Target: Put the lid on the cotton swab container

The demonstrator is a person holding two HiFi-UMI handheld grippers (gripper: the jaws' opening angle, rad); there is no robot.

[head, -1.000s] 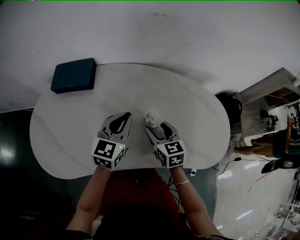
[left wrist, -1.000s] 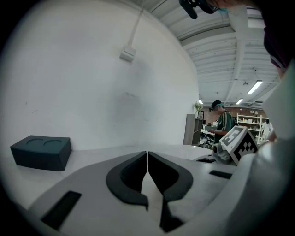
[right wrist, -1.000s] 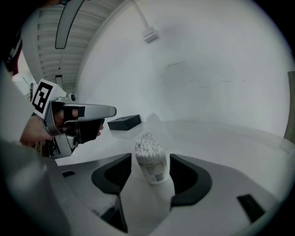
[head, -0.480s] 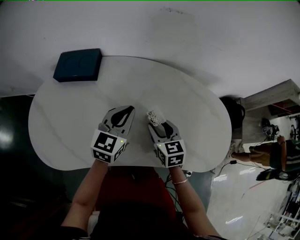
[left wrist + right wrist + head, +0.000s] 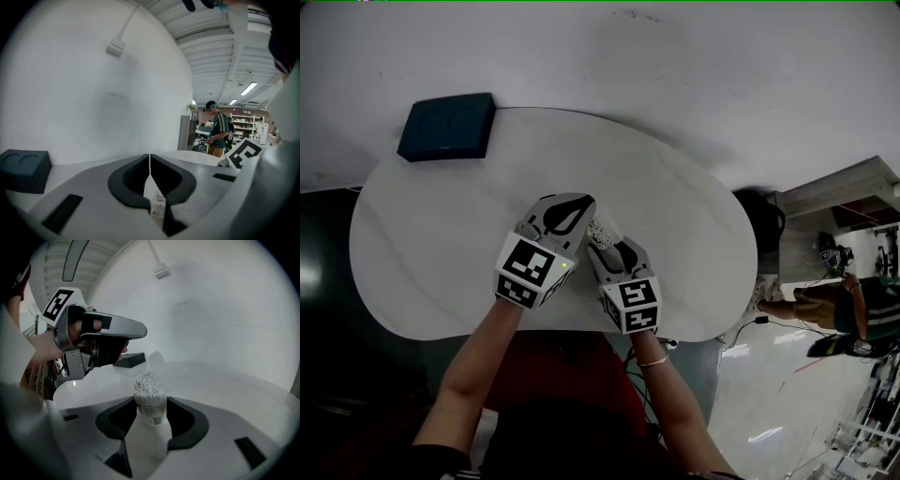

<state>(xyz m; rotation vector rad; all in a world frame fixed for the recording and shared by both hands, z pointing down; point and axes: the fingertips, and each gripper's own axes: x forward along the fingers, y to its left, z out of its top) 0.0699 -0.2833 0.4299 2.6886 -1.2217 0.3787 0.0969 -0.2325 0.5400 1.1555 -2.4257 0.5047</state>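
A small clear cotton swab container (image 5: 150,406) full of white swabs stands upright on the white table (image 5: 441,244). Its clear lid (image 5: 157,361) stands tipped up behind the swab heads. My right gripper (image 5: 151,404) has the container between its dark pads. Its jaws have just been closing and both pads touch the container's sides. In the head view the container (image 5: 601,232) sits at the right gripper (image 5: 606,242) tips. My left gripper (image 5: 584,202) is shut with nothing in it. Its tip hangs just left of the container's top. The right gripper view shows the left gripper (image 5: 140,330) above and left of the swabs.
A dark blue box (image 5: 447,127) lies at the table's far left edge. A white wall rises behind the table. A person (image 5: 830,305) stands on the shiny floor to the right, well away from the table.
My left gripper has moved right and a little forward, from beside the right gripper to close by the container's top. The right gripper and container have stayed in place.
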